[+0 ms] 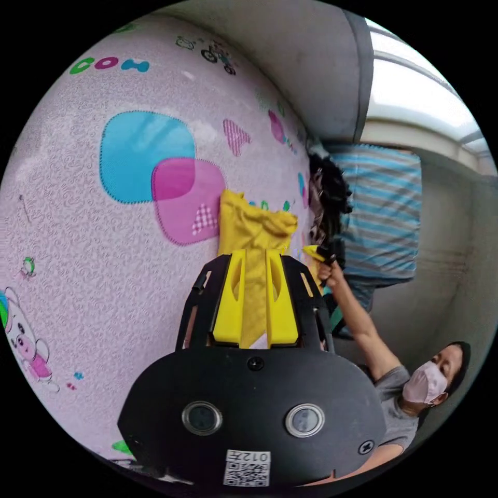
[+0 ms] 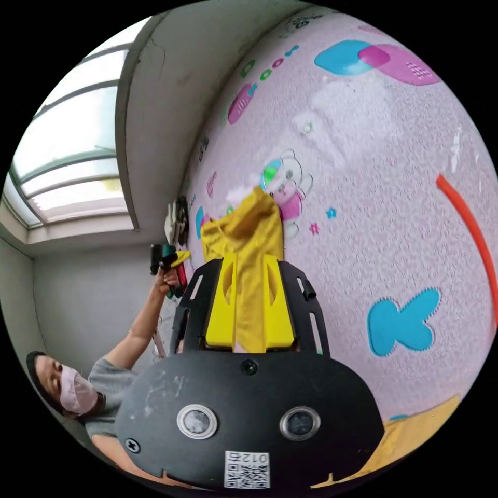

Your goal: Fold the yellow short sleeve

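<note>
Yellow jaws of the left gripper (image 1: 255, 259) pinch the yellow short sleeve (image 1: 254, 228) tight in the left gripper view, lifting it off the pink play mat (image 1: 104, 270), likely to spread it for folding. Its cloth runs straight out from the jaws

Over in the right gripper view, the right gripper (image 2: 252, 264) also clamps the shirt, which stretches long toward the other hand (image 2: 167, 277)

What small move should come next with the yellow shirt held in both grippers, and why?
Probably lower it onto the pink play mat and spread it flat. The left gripper and right gripper each pinch the yellow shirt, which hangs bunched between them, so no fold can start yet.
</note>
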Demonstrator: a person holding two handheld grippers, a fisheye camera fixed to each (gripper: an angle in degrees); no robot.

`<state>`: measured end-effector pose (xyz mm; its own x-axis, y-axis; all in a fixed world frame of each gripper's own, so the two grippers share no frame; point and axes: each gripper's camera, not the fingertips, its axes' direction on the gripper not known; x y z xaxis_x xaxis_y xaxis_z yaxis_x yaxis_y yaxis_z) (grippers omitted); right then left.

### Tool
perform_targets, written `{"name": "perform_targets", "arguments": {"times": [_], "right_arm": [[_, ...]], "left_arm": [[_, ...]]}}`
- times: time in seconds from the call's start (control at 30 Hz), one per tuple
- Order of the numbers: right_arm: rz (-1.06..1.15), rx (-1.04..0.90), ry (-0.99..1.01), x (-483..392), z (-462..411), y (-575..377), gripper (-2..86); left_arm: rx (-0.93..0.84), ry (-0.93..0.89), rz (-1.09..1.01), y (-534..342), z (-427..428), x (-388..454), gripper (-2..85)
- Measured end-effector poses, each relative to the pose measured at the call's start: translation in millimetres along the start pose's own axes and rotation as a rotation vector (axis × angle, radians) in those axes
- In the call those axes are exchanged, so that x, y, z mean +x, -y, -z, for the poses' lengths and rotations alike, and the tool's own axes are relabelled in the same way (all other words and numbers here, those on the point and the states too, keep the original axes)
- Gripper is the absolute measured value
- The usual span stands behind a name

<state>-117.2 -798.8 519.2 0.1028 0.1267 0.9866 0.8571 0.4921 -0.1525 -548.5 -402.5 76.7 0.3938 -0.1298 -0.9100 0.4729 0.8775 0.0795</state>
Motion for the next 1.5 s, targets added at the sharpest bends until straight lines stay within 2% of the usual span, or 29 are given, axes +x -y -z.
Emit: {"name": "perform_targets", "arguments": {"times": [0.13, 0.23, 0.47, 0.8, 1.07, 1.3, 1.5], "right_arm": [[-0.048, -0.128, -0.054, -0.6, 10.5, -39.3, 6.5], [-0.046, -0.19, -0.09, -6.2, 6.5, -70.5, 6.3], [-0.049, -0.005, -0.055, 18.4, -19.5, -106.8, 6.4], [0.052, -0.087, -0.082, 23.3, -39.4, -98.5, 6.6], [0.063, -0.083, -0.086, 28.4, -48.4, -89.1, 3.0], [0.147, -0.052, -0.041, 10.5, -26.8, -80.4, -0.6], [0.067, -0.171, -0.156, 22.3, -52.9, -73.8, -0.9]], "left_arm": [[-0.169, 0.071, -0.058, -37.3, -19.0, 25.4, 4.9], [-0.211, 0.111, -0.065, -60.8, -30.2, 37.4, 5.8], [-0.205, 0.111, -0.041, -78.3, -47.3, 49.7, 7.5], [-0.188, 0.087, -0.017, -83.7, -70.2, 76.8, 7.4], [-0.217, 0.19, -0.039, -82.5, -93.3, 107.4, 3.9], [-0.271, 0.278, -0.132, -87.0, -88.6, 152.4, 0.7], [-0.406, 0.359, -0.107, -95.7, -120.7, 161.9, 0.3]]}}
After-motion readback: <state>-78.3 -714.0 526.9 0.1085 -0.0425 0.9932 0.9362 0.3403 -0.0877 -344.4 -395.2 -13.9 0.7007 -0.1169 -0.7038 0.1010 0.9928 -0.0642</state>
